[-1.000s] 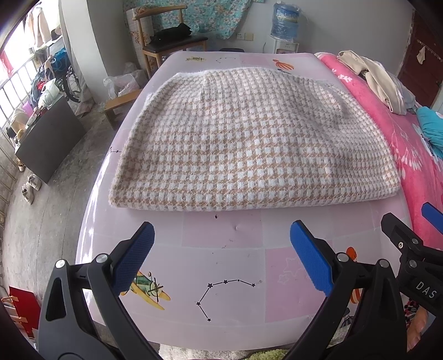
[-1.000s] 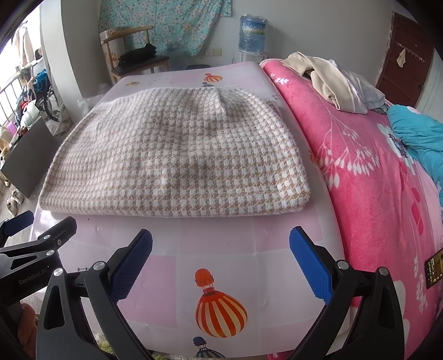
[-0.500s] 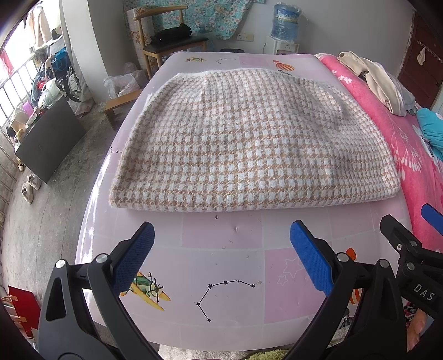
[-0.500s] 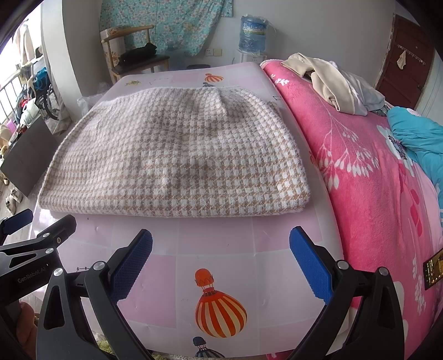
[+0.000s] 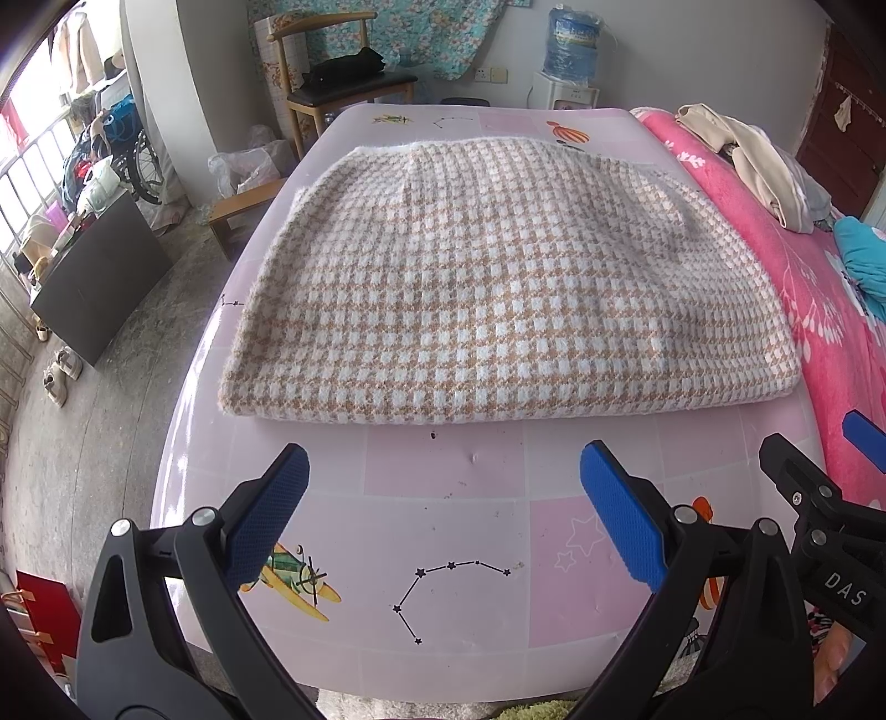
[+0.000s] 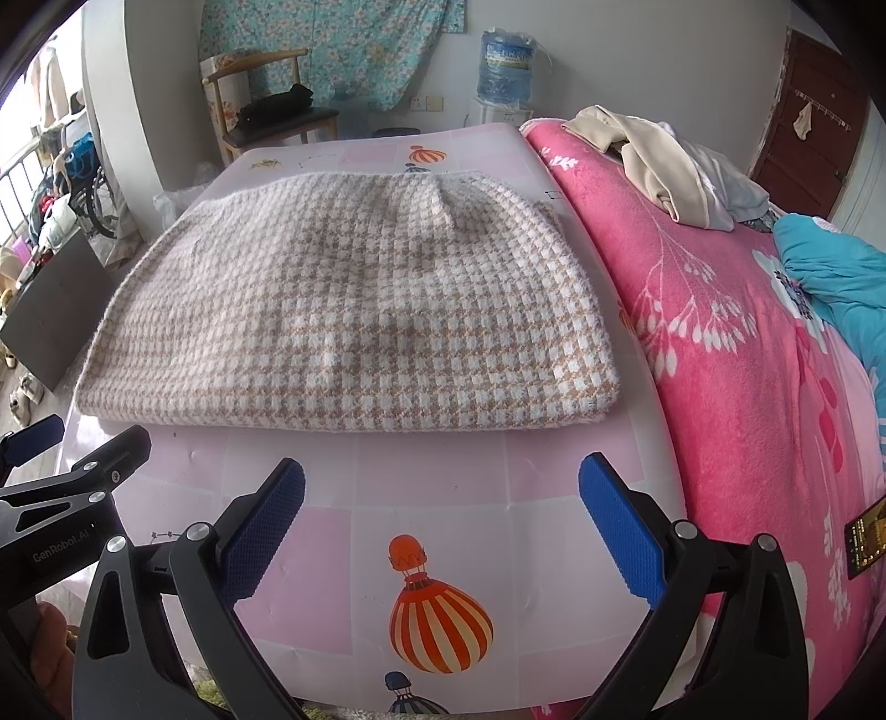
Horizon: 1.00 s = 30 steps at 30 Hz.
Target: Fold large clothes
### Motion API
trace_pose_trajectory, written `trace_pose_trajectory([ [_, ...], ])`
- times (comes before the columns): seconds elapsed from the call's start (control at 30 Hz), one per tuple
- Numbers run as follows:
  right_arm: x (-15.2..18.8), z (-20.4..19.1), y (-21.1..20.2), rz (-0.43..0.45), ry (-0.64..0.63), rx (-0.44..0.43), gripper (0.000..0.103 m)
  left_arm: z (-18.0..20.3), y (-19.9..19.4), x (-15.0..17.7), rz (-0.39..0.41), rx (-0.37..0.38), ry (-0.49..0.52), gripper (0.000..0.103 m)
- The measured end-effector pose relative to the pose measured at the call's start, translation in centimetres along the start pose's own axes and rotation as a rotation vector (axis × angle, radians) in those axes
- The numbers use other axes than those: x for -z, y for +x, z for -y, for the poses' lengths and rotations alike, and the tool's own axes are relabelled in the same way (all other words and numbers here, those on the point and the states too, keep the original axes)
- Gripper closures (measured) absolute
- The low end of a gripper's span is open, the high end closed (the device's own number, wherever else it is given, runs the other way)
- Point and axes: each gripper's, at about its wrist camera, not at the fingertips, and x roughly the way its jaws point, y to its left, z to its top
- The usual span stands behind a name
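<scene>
A tan-and-white houndstooth knit garment (image 5: 498,282) lies folded flat on the pink patterned table (image 5: 443,543); it also shows in the right wrist view (image 6: 354,321). My left gripper (image 5: 443,487) is open and empty, hovering above the table in front of the garment's near edge. My right gripper (image 6: 443,498) is open and empty, in front of the garment's near right part. Each gripper shows at the edge of the other's view: the right gripper (image 5: 819,498), the left gripper (image 6: 66,471).
A pink floral blanket (image 6: 747,332) lies to the right, with beige clothes (image 6: 653,160) and a blue cloth (image 6: 830,271) on it. A phone (image 6: 864,534) lies at the blanket's right edge. A wooden chair (image 5: 343,83), a water jug (image 5: 570,39) and the floor to the left surround the table.
</scene>
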Motion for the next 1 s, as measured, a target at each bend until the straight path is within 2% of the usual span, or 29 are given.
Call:
trace_pose_trajectory([
  [1.0,0.17,0.18,0.33,-0.009,0.0,-0.001,0.006,0.14,0.06,-0.1,-0.001,0.0,0.0,0.008],
])
